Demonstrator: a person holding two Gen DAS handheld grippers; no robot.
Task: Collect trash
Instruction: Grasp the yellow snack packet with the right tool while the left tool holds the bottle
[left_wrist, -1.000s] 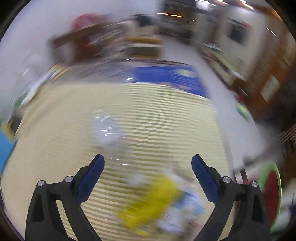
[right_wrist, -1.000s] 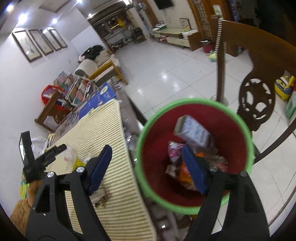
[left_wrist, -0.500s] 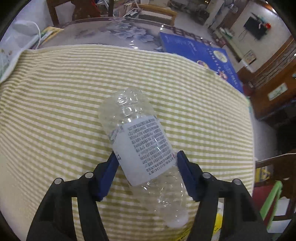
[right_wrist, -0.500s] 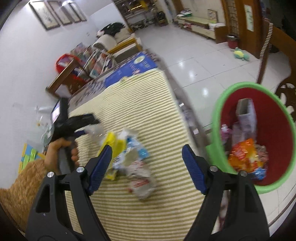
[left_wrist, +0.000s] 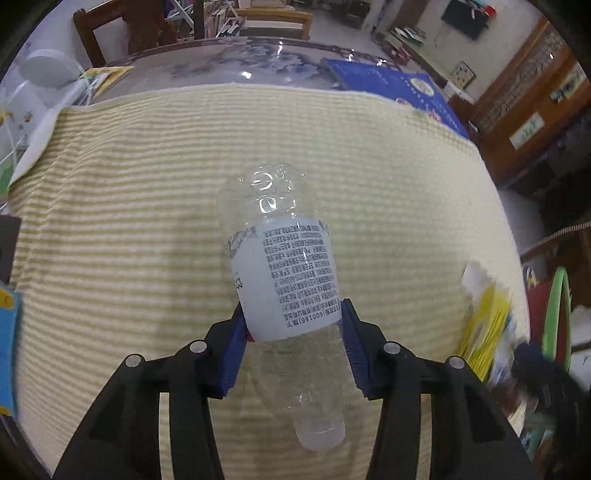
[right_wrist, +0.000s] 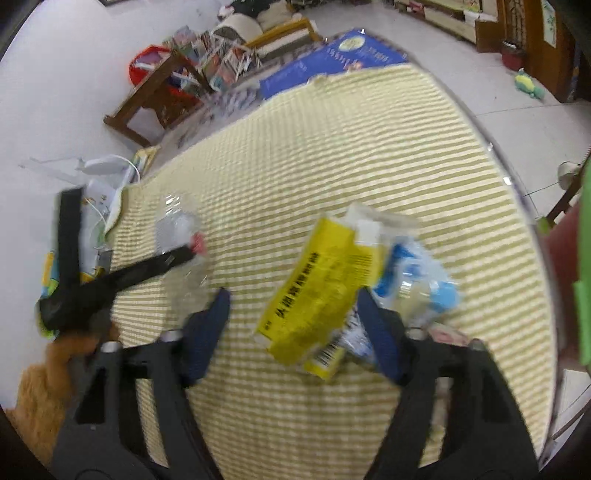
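A ribbed, yellow-striped cloth (left_wrist: 147, 221) covers the table. One green-rimmed bin (left_wrist: 554, 314) stands far right. The left gripper (left_wrist: 291, 332) clamps one clear, crinkled bottle (left_wrist: 284, 266) (paper-labelled) mid-cloth. The right gripper (right_wrist: 295, 314) gapes over one yellow wrapper (right_wrist: 317, 280) beside one blue-white bag (right_wrist: 417, 280).

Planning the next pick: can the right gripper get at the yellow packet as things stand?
Probably yes. The right gripper is open, and the yellow packet lies between its jaws on the striped cloth, nothing over it. A blue-white wrapper touching it may come along.
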